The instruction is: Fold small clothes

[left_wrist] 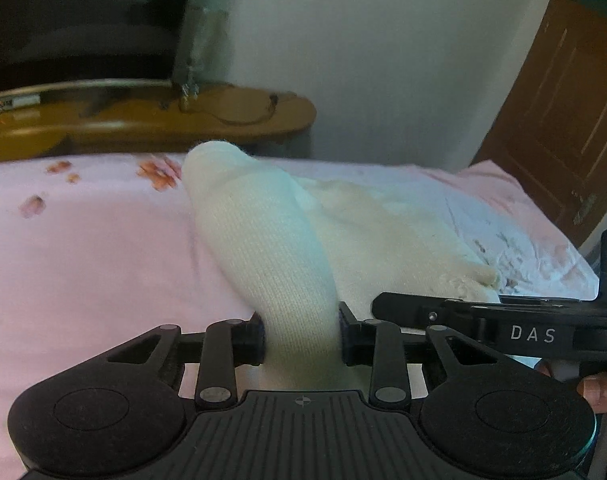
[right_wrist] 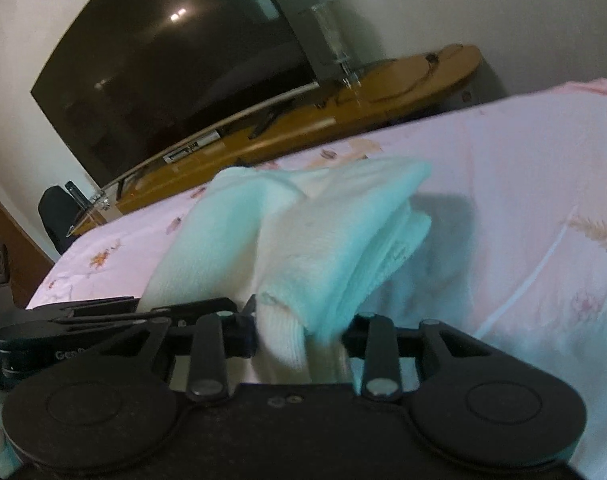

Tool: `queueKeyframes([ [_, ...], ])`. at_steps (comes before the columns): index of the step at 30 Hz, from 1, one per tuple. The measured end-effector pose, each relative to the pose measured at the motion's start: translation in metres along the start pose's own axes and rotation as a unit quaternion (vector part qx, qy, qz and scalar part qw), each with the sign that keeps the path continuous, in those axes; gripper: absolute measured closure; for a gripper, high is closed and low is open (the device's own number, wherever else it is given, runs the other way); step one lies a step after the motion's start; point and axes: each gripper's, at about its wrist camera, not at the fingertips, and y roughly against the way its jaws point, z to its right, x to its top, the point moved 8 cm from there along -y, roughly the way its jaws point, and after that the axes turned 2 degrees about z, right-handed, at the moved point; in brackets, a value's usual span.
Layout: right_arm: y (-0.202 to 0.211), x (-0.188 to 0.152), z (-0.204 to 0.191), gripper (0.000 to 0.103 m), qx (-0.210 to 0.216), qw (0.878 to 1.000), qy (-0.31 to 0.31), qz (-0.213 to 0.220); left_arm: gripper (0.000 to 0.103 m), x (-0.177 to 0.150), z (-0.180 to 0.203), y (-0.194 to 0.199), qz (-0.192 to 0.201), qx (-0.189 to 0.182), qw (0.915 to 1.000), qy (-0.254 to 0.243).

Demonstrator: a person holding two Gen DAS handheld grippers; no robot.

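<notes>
A white knitted sock (left_wrist: 263,240) is held above the pink bedsheet (left_wrist: 83,248). My left gripper (left_wrist: 301,334) is shut on one end of it, and the sock arches away toward the far side. My right gripper (right_wrist: 299,338) is shut on the other end of the white sock (right_wrist: 323,240), whose folded layers hang forward from the jaws. The right gripper (left_wrist: 483,312) shows beside the left one in the left wrist view, and the left gripper (right_wrist: 103,308) shows at the left in the right wrist view.
The pink floral bedsheet (right_wrist: 523,200) covers the bed. Beyond its far edge stands a wooden TV stand (left_wrist: 163,120) with a dark television (right_wrist: 163,80). A brown door (left_wrist: 563,120) is at the right.
</notes>
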Motion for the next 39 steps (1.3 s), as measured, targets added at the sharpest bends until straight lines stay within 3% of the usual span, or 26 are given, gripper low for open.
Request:
queueKeyframes([
  [7, -0.011, 0.008, -0.081, 0.07, 0.038, 0.998, 0.044, 0.016, 0.07, 0.007, -0.058, 0.075, 0.038, 0.054, 0.9978, 0.006],
  [12, -0.04, -0.005, -0.147, 0.07, 0.076, 0.995, 0.055, 0.012, 0.07, -0.008, -0.12, 0.126, 0.051, 0.112, 0.9922, 0.021],
  [21, -0.12, -0.07, -0.251, 0.07, 0.134, 0.987, 0.063, -0.06, 0.07, -0.078, -0.235, 0.174, 0.009, 0.208, 0.9761, 0.061],
  [22, -0.133, -0.08, -0.256, 0.07, 0.136, 0.986, 0.057, -0.08, 0.07, -0.092, -0.247, 0.172, -0.008, 0.21, 0.9753, 0.067],
  [23, -0.145, -0.09, -0.258, 0.069, 0.133, 0.985, 0.053, -0.099, 0.061, -0.108, -0.26, 0.167, -0.026, 0.204, 0.9748, 0.086],
  [25, -0.166, -0.114, -0.256, 0.064, 0.118, 0.983, 0.05, -0.131, 0.051, -0.117, -0.272, 0.178, -0.003, 0.187, 0.9764, 0.108],
  [27, -0.166, -0.114, -0.248, 0.056, 0.151, 0.98, 0.014, -0.127, 0.033, -0.116, -0.279, 0.188, 0.016, 0.177, 0.9766, 0.122],
  [29, -0.163, -0.108, -0.239, 0.051, 0.179, 0.975, -0.012, -0.129, 0.032, -0.113, -0.287, 0.194, 0.045, 0.178, 0.974, 0.133],
  [31, -0.162, -0.099, -0.228, 0.049, 0.192, 0.974, -0.03, -0.119, 0.032, -0.111, -0.3, 0.197, 0.065, 0.155, 0.9704, 0.173],
  [35, -0.187, -0.082, -0.214, 0.042, 0.234, 0.955, -0.109, -0.143, 0.032, -0.106, -0.323, 0.185, 0.087, 0.132, 0.9605, 0.229],
  [37, -0.201, -0.079, -0.213, 0.047, 0.244, 0.948, -0.134, -0.157, 0.033, -0.107, -0.326, 0.171, 0.079, 0.13, 0.9599, 0.235],
  [39, -0.215, -0.074, -0.22, 0.054, 0.242, 0.949, -0.126, -0.157, 0.034, -0.107, -0.328, 0.161, 0.075, 0.128, 0.9611, 0.233],
])
